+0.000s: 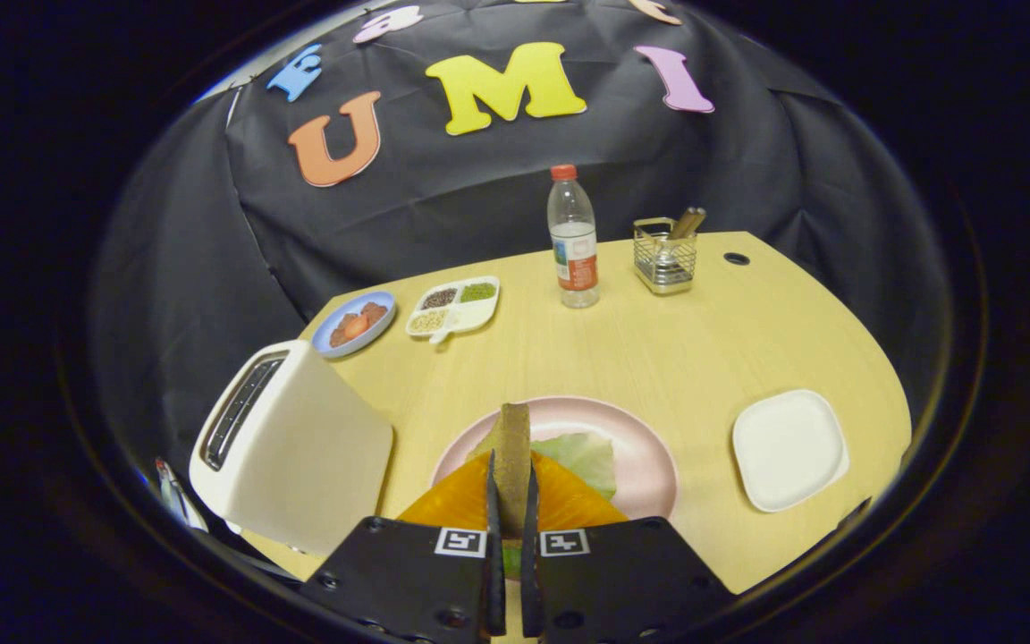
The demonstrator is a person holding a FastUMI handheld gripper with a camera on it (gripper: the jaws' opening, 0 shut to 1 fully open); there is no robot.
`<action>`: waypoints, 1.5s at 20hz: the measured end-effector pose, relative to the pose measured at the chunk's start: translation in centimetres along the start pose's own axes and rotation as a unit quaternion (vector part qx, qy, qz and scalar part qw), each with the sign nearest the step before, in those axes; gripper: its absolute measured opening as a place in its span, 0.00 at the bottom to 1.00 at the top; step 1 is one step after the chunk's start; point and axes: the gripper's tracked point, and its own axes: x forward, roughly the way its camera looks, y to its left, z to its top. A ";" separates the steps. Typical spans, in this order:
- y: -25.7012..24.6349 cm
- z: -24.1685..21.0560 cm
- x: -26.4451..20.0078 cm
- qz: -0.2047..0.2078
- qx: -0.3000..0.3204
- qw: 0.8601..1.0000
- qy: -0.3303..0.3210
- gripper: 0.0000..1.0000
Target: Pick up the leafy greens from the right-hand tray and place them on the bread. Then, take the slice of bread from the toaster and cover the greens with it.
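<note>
My gripper (511, 501) is shut on a slice of bread (513, 447), held edge-on and upright between the two fingers. It hangs just over the pink plate (649, 456). On that plate lie the leafy greens (585, 458), partly behind the held slice. The white toaster (287, 443) stands to the left of the fingers, its slots facing up. The white square tray (788, 447) sits to the right of the plate and holds nothing.
At the back of the yellow table (658, 349) stand a water bottle (573, 240), a wire basket (664, 255), a divided dish of seeds (454, 307) and a blue plate with food (355, 324). A cable hole (736, 258) is near the far right edge.
</note>
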 end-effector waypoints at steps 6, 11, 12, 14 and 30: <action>-2.8 -1.6 1.6 -0.031 -0.013 0.999 0.022 0.14; -5.2 -2.3 2.5 -0.073 -0.037 0.996 0.031 0.32; -5.4 -2.8 2.8 -0.073 -0.039 0.996 0.043 0.48; -5.4 -3.1 2.7 -0.072 -0.035 0.996 0.049 0.52; -0.3 4.4 -15.5 -0.049 -0.072 0.982 -0.170 0.97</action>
